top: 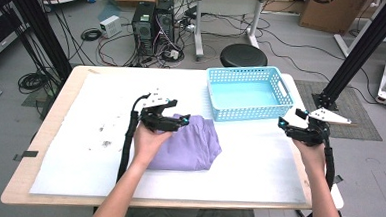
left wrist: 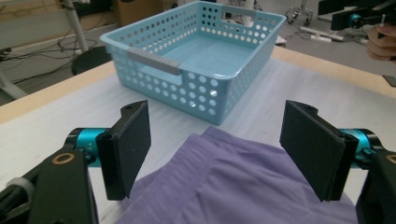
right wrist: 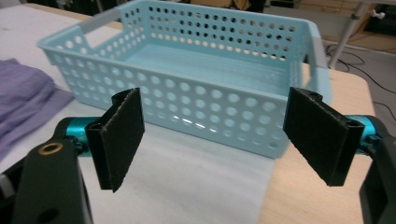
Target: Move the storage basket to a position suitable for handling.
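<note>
Both tools gape wide, left tool over purple cloth.

Even, soft indoor light fills all three views, bright and without hard shadows. The white sheet beside the blue basket looks nearly washed out. Small glints show on the basket's front wall. Background beyond the basket is soft; the high view is slightly blurry throughout.

I count one folded purple cloth, one blue basket, and my two grippers, left and right
</note>
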The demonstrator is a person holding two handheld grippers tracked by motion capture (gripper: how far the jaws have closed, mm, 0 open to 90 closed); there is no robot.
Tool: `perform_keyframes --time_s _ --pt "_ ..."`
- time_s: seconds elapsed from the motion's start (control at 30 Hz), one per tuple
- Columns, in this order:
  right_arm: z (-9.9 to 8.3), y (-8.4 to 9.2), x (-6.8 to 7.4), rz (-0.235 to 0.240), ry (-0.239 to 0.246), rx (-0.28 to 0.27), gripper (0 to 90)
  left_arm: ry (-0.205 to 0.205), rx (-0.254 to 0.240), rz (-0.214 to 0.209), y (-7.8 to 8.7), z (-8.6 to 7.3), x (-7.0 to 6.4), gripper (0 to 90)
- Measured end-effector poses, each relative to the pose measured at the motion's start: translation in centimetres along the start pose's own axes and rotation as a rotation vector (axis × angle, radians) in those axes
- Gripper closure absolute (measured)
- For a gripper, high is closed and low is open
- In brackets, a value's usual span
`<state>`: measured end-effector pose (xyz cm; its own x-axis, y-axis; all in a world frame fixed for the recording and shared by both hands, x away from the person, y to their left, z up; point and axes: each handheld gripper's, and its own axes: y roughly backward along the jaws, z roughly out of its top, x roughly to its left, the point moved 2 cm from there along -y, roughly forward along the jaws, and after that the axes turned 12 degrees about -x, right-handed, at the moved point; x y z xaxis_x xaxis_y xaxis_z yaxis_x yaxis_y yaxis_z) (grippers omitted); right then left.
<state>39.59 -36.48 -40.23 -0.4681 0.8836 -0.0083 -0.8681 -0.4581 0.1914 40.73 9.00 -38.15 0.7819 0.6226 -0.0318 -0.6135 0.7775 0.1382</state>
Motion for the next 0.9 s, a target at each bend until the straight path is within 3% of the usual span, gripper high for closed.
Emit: perform_keyframes --time_s 0.17,0.37,0.4,0.53,0.67,0.77,0.9 --pt "-0.7 -0.1 -2.0 -0.031 -0.009 0.029 20.8 0.003 0.045 -0.012 -3.0 -0.5 -0.7 24.7" --pt "-1.1 -0.4 -3.0 -0.034 0.000 0.046 20.8 0.005 0.086 -0.023 -6.1 -0.9 -1.4 24.7" --pt "-1.1 -0.5 -3.3 -0.036 -0.002 0.054 20.8 0.020 0.087 -0.019 -6.8 -1.0 -1.4 24.7" --pt "-1.1 -0.8 -4.1 -0.041 0.003 0.059 20.8 0.034 0.097 -0.011 -8.0 -1.4 -1.4 24.7" --pt "-0.9 -1.2 -4.6 -0.046 0.004 0.071 20.8 0.043 0.139 -0.001 -9.3 -1.8 -1.5 24.7" --pt "-0.8 -1.4 -5.1 -0.053 -0.001 0.051 20.9 0.050 0.153 0.007 -10.1 -1.8 -1.4 24.7" --pt "-1.0 -1.9 -5.8 -0.050 0.001 0.086 20.9 0.065 0.167 0.012 -10.9 -1.9 -1.2 24.7"
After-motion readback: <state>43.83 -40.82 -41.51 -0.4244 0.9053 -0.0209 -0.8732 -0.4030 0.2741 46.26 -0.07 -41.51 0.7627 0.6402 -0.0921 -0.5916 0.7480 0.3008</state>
